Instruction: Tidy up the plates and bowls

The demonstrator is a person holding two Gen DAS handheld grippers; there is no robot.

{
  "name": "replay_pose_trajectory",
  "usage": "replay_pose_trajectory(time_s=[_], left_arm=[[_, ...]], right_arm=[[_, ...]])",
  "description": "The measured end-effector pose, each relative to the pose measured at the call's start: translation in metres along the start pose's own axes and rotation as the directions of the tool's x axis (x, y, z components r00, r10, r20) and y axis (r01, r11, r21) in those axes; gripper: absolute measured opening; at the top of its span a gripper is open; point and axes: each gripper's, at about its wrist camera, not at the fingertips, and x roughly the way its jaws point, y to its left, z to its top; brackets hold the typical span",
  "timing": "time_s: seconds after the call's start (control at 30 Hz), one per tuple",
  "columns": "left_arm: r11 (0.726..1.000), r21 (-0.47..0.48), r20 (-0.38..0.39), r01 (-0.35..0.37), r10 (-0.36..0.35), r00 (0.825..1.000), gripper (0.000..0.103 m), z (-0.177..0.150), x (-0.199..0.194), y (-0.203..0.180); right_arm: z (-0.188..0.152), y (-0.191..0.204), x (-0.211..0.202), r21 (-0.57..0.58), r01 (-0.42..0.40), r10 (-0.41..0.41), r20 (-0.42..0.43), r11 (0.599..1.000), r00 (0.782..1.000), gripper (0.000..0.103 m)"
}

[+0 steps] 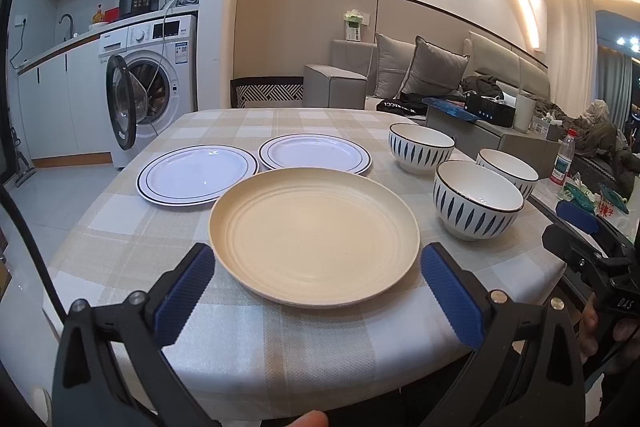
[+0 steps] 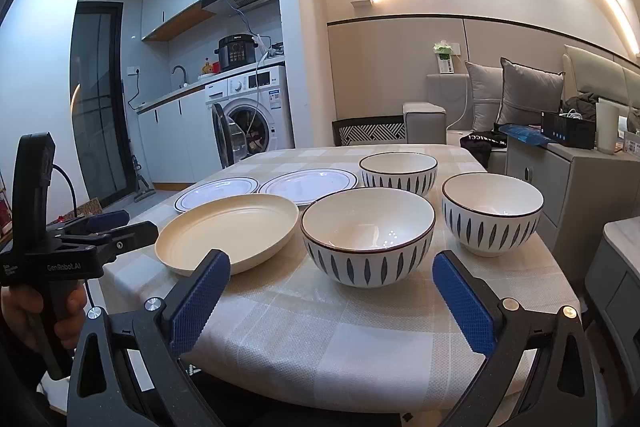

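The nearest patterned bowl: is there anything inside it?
Nothing shows inside the nearest patterned bowl. The right wrist view looks into it: a bare white inner wall with small light reflections. The near part of the floor is hidden by its own front rim, so that part cannot be checked.

The worktop (image 1: 120, 227) is covered with a beige and white checked cloth (image 2: 320, 327). Three plates lie flat on it: a cream plate (image 1: 314, 237) nearest, and two white plates with dark rims, one to the left (image 1: 198, 175) and one beside it (image 1: 315, 153). To the right stand three upright bowls with dark leaf marks: near (image 2: 368, 235), right (image 2: 493, 213) and far (image 2: 398, 171).
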Motion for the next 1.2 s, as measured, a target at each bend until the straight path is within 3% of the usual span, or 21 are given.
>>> replay_pose_trajectory(time_s=[1.2], left_arm=[[0.999, 0.036, -0.014, 0.035, -0.034, 0.999, 0.103, 0.016, 0.011, -0.015]], right_arm=[[0.010, -0.022, 0.013, 0.020, 0.002, 0.000, -0.061, 1.000, 0.998, 0.103]])
